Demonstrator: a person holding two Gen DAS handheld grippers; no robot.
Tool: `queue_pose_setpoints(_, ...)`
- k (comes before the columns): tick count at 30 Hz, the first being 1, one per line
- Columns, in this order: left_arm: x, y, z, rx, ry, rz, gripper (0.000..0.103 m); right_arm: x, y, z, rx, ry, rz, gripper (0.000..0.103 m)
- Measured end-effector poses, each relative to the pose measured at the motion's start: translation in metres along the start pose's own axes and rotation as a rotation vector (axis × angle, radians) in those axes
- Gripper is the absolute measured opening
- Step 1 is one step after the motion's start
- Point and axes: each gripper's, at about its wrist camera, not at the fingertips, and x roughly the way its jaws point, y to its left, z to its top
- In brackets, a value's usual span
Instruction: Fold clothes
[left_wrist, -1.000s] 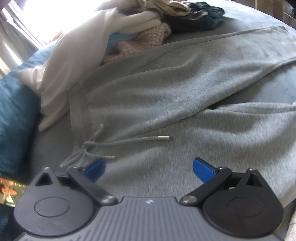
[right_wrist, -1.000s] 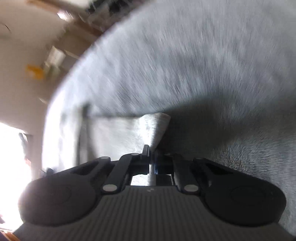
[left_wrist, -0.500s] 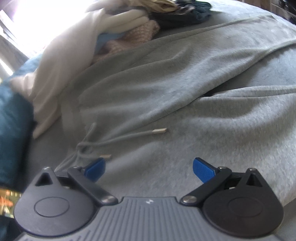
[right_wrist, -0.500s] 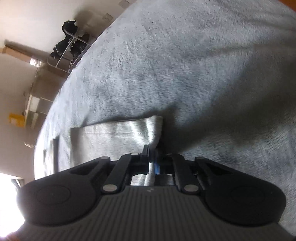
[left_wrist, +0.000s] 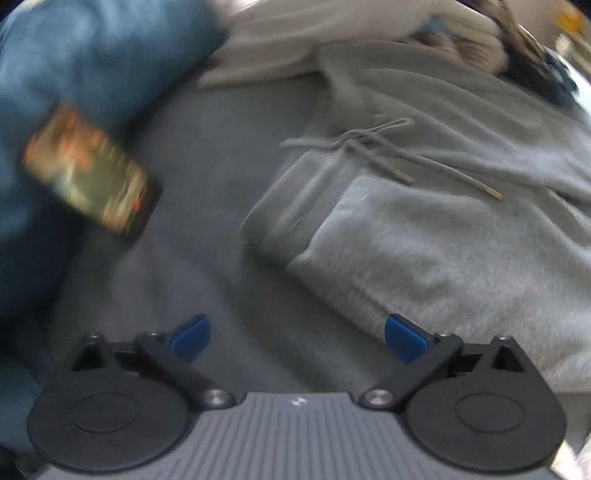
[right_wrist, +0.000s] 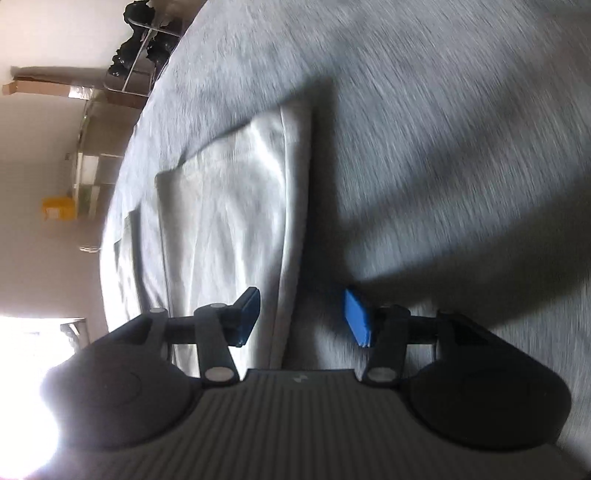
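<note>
We note: left hand-held gripper (left_wrist: 297, 334) spread, angled down beside grey sweatpants (left_wrist: 424, 229); right hand-held gripper (right_wrist: 301, 315) just opening, straddling a pale folded edge (right_wrist: 291, 221) without pinching it.

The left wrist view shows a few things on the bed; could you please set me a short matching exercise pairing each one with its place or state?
Things:
1. phone
2. drawstring
3. left gripper
4. grey sweatpants

Places or states:
A. lies loose across the waistband, ends apart
B. screen lit, lying at the left beside the blue bedding
C. jaws wide apart, nothing between them
D. spread over the right half of the view

Pairs: 1-B, 2-A, 3-C, 4-D
</note>
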Motion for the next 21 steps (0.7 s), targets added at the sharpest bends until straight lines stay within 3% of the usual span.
queue_pose_setpoints(4,0.005,0.012,-0.01,-0.105,0.003,-0.064,0.096,0.0,-0.001,-0.016,0.008,0.075,0.012,0.049)
queue_pose_setpoints(10,0.01,0.02,-0.006,-0.244,-0.113,-0.171,0.093,0.007,0.01,-0.038,-0.024,0.162,0.045,0.05)
queue_pose_setpoints(16,0.028,0.014,0.001,-0.293,-0.115,-0.239,0.082,0.02,0.02,-0.051,-0.045,0.209,0.067,0.049)
queue_pose_setpoints(21,0.042,0.01,-0.001,-0.332,-0.105,-0.264,0.065,0.02,0.009,-0.064,-0.032,0.23,0.078,0.041)
